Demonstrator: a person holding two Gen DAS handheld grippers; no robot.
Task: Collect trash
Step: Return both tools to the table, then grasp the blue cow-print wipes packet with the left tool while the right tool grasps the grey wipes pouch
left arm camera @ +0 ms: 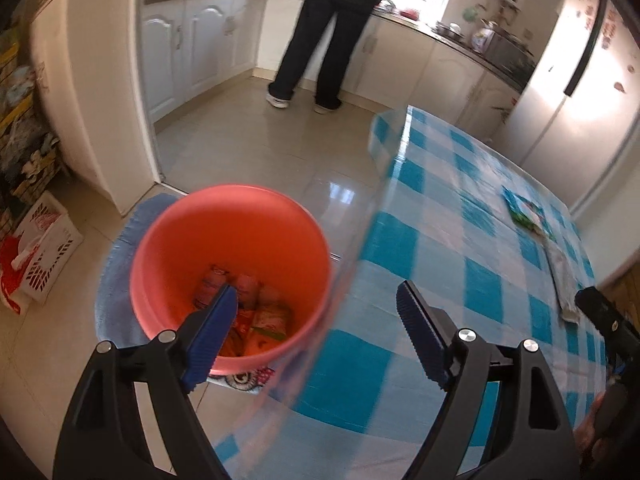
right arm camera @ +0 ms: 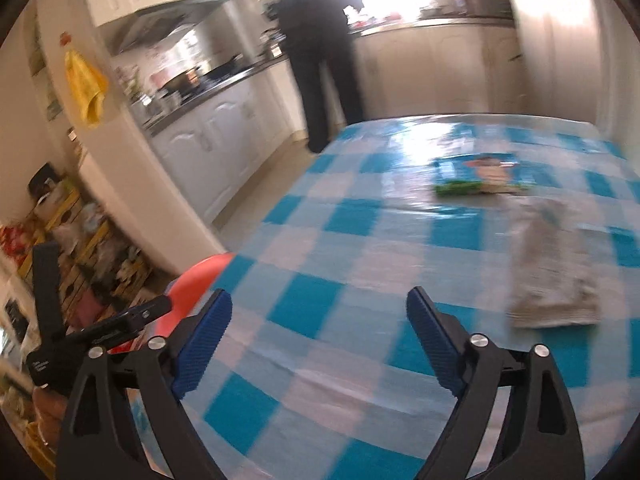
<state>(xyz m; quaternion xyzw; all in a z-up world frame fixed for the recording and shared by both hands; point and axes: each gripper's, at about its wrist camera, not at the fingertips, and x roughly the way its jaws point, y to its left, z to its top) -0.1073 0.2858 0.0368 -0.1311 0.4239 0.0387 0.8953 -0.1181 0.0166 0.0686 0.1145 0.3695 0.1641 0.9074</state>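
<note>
The left tongs (left arm camera: 316, 304) are spread and hold nothing, above the orange bin (left arm camera: 232, 236) on the floor with wrappers (left arm camera: 256, 312) lying inside. The right tongs (right arm camera: 320, 312) are spread too, over the checked desk (right arm camera: 360, 240). Toward 1 o'clock lie a grey wrapper (right arm camera: 552, 272), then a green packet (right arm camera: 480, 174).

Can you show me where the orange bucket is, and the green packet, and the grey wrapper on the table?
orange bucket (left arm camera: 240, 224): left wrist view, inner wall.
green packet (right arm camera: 480, 174): right wrist view, printed face.
grey wrapper (right arm camera: 548, 264): right wrist view, middle.
</note>
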